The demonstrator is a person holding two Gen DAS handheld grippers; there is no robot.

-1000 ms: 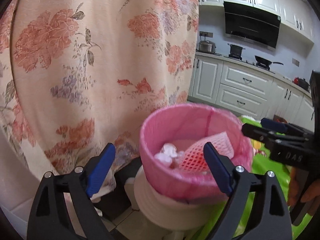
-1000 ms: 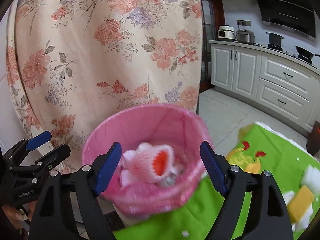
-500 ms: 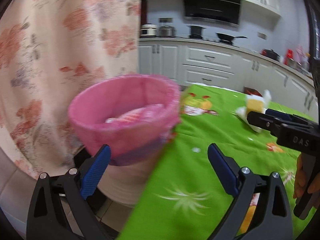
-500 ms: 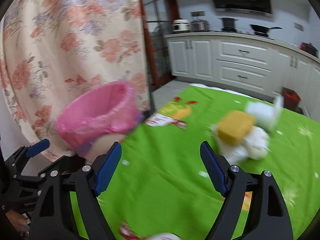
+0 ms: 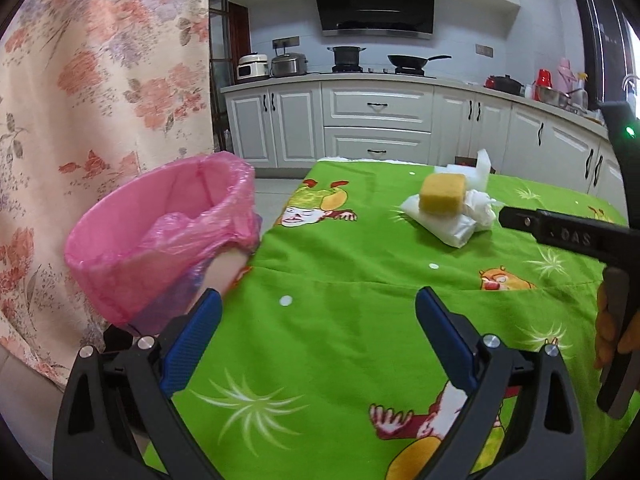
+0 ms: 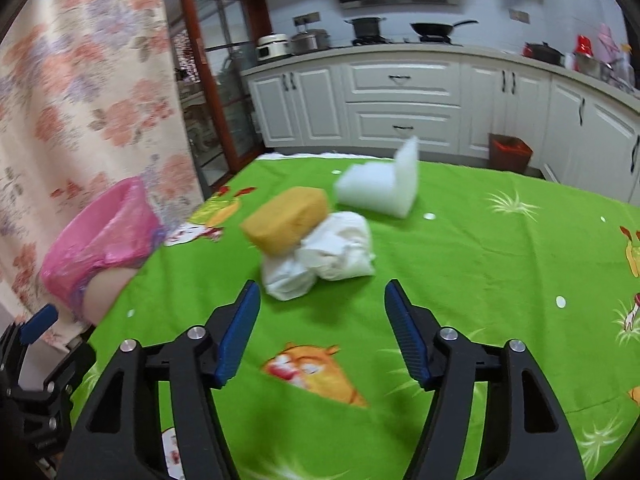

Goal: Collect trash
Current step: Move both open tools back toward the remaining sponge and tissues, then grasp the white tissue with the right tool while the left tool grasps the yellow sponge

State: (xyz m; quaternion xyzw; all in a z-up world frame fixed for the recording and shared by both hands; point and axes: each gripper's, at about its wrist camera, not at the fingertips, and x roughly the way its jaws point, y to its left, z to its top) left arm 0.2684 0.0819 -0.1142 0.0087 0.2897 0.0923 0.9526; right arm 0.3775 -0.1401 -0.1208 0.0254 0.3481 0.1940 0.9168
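Both tongs [image 5: 318, 314] [image 6: 322, 312] agape and empty, yellow rectangular sponge [image 6: 286, 220] on crumpled white tissue [image 6: 332, 252] just ahead of the right pair

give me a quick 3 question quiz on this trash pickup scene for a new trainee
1. True or false: the right claw is shut on the yellow sponge.
2. Multiple choice: the yellow sponge lies
A. inside the pink-lined bin
B. on top of crumpled white paper
C. on the kitchen counter
3. Fill in: the white foam piece rests on the ____ tablecloth.

Key
1. False: both the right claw and the left claw are open and hold nothing.
2. B
3. green
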